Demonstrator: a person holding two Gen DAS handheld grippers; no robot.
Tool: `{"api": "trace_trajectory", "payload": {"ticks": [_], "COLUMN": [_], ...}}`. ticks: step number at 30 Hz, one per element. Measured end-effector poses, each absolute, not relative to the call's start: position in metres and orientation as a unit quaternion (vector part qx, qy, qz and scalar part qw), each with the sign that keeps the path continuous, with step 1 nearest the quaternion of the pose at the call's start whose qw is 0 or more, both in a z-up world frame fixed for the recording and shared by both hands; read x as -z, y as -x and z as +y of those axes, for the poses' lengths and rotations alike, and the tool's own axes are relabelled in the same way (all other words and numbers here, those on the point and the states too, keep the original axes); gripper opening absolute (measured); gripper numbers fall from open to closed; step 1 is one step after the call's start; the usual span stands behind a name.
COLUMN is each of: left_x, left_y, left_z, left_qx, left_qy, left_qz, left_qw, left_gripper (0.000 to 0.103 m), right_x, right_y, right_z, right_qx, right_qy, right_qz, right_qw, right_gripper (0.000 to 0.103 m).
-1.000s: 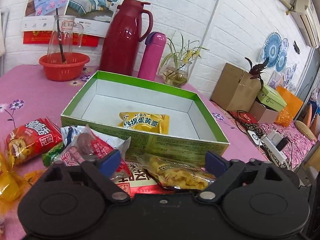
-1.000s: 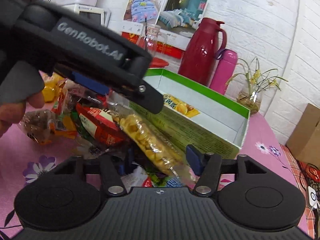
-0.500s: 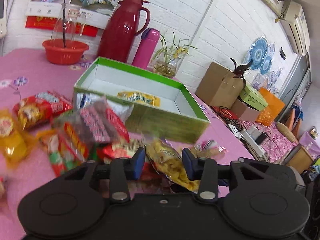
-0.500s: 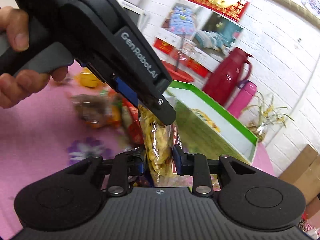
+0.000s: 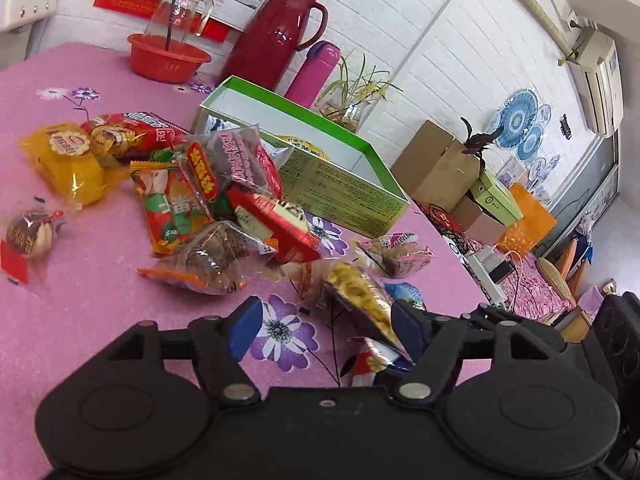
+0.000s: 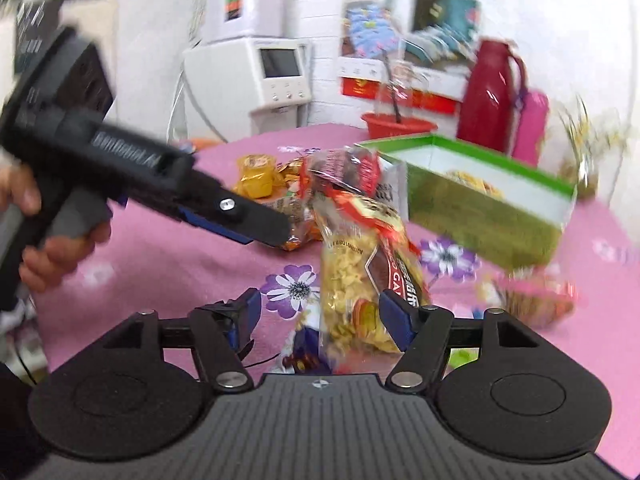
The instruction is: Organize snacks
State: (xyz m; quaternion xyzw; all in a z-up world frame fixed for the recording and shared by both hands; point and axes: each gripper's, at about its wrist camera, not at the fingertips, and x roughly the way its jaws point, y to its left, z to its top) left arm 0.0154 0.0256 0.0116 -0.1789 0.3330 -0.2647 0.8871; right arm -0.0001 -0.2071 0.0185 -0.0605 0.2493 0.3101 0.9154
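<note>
Pink flowered tablecloth (image 5: 80, 312) covers the table, with white brick wall behind and a red thermos jug (image 5: 276, 36) and pink bottle (image 5: 314, 74) in the upper middle of the left wrist view. At center of that view stands the green-rimmed box (image 5: 344, 196), 1 yellow packet lying inside it, and a heap of snack packets (image 5: 208, 196) spreads from its near wall toward the left edge. Both tools have just been opening: half a second ago each pair of blue pads was pinched in on the clear bag of yellow snacks, and now both stand released. The left gripper (image 5: 322, 330) shows wide jaws low in its frame, the bag of yellow snacks (image 5: 360, 296) lying just inside the right pad; whether it touches that pad is unclear. The right gripper (image 6: 320, 314) is likewise spread, the same bag (image 6: 348, 280) standing between its pads, close to the right one, with no squeeze on it. In the right wrist view the left tool now sits at the left edge, lower and farther from the bag than before, held by a hand (image 6: 44, 240); that frame is blurred.
</note>
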Motion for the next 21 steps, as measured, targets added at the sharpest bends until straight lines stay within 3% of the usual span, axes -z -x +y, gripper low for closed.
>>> {"api": "trace_trajectory", "payload": {"ticks": [5, 19, 20, 21], "left_x": [-0.015, -0.014, -0.011, -0.008], "left_y": [-0.023, -0.091, -0.095, -0.098], "left_z": [0.012, -0.039, -0.043, -0.047], "left_qx": [0.284, 0.323, 0.33, 0.336], "left_qy": [0.177, 0.106, 0.097, 0.092], "left_qz": [0.334, 0.366, 0.375, 0.385], "left_qw": [0.881, 0.866, 0.861, 0.855], "left_gripper": [0.101, 0.099, 0.096, 0.085], "right_x": [-0.014, 0.007, 0.009, 0.01], "right_y": [0.004, -0.001, -0.003, -0.005], "right_z": [-0.223, -0.27, -0.271, -0.271], "right_qx": [-0.301, -0.246, -0.247, -0.245], "right_qy": [-0.028, -0.19, -0.202, -0.211], "right_qz": [0.283, 0.345, 0.348, 0.351], "right_qw": [0.91, 0.886, 0.882, 0.879], "right_gripper": [0.103, 0.103, 0.103, 0.103]}}
